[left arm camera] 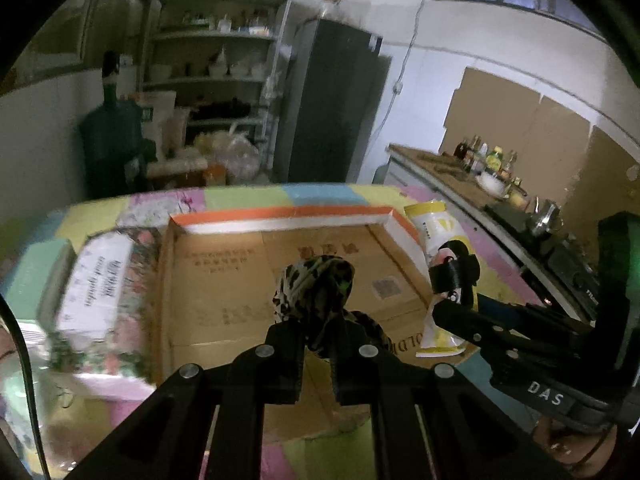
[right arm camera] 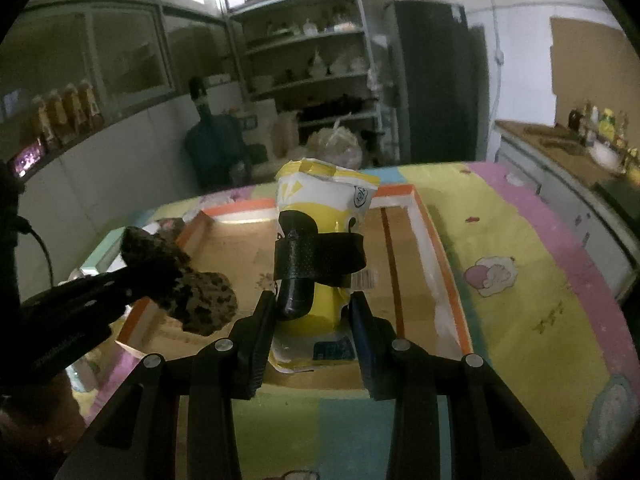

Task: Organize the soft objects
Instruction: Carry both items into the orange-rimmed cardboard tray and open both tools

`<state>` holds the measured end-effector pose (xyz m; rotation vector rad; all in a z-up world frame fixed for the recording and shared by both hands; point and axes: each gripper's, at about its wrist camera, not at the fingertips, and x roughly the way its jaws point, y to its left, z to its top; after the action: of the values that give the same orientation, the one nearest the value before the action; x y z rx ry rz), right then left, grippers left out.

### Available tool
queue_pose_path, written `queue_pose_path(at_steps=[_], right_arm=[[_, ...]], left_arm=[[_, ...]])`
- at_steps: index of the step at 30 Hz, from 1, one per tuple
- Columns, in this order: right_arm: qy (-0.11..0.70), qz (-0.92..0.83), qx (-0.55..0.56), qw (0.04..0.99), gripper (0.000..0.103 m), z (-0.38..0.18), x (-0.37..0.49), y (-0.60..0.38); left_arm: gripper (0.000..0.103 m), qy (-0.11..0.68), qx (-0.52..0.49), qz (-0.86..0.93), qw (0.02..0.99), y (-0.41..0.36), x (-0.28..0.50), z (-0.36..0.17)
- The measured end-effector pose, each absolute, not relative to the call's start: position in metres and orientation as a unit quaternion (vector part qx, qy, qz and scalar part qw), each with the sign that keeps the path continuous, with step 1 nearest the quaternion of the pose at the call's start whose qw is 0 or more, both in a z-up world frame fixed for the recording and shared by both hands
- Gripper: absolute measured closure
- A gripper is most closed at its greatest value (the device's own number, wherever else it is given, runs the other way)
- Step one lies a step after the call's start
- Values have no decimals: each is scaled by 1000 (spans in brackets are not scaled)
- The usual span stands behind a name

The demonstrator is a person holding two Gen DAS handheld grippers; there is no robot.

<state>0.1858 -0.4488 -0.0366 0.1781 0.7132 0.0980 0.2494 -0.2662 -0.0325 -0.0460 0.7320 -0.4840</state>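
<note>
I am holding two black hand-held grippers above a shallow cardboard tray with an orange and white rim (left arm camera: pixel 280 216), which is sitting on a pastel patchwork table cover (right arm camera: pixel 540 280).

In the left wrist view, my left gripper (left arm camera: pixel 320 332) is filling the bottom centre of the frame, its jaws clamped tight on a leopard-print bundle of soft fabric (left arm camera: pixel 314 288). The bundle is rising above the fingertips, over the brown tray floor. At the left edge a flowered rectangular packet with white lettering (left arm camera: pixel 100 292) is lying on the cover just beside the tray. At the right edge my other gripper is showing from the side.

In the right wrist view, my right gripper (right arm camera: pixel 312 312) is sitting at bottom centre, its jaws pressing on a yellow and white soft plastic pouch (right arm camera: pixel 326 200). The pouch is standing upright between the fingers, above the tray. A black strap-like part is crossing its front; I cannot tell what it is. At lower left the fabric bundle is appearing again, well apart from the pouch.
</note>
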Motion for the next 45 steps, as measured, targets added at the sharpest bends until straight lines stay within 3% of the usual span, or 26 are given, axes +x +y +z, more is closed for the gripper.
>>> queue_pose_path(at_steps=[18,20,22,25,29,36,45], right_arm=[[410,75,85,905,64,-70,221,-457],[409,71,83,906,63,-71,221,-457],[404,73,83,908,63,-71,221,-457],[394,74,89,912,61,-70,218,-457],[380,70,92,918,50,-65,212,-460],[349,59,102,930,47,-49,191,-462],[301,43,123,945,47,-29,155,-457]], left_arm=[[88,399,7,-217,891,-285,272,-74],[80,397,9,-220,891,-285,272,-74],[63,397,9,-223,890,-285,273,-73],[54,394,6,-220,892,-284,272,-73],[41,374,8,-212,903,-282,266,-68],[21,324,-5,-208,923,-269,249,-43],[20,248,-2,-223,943,-249,211,0]])
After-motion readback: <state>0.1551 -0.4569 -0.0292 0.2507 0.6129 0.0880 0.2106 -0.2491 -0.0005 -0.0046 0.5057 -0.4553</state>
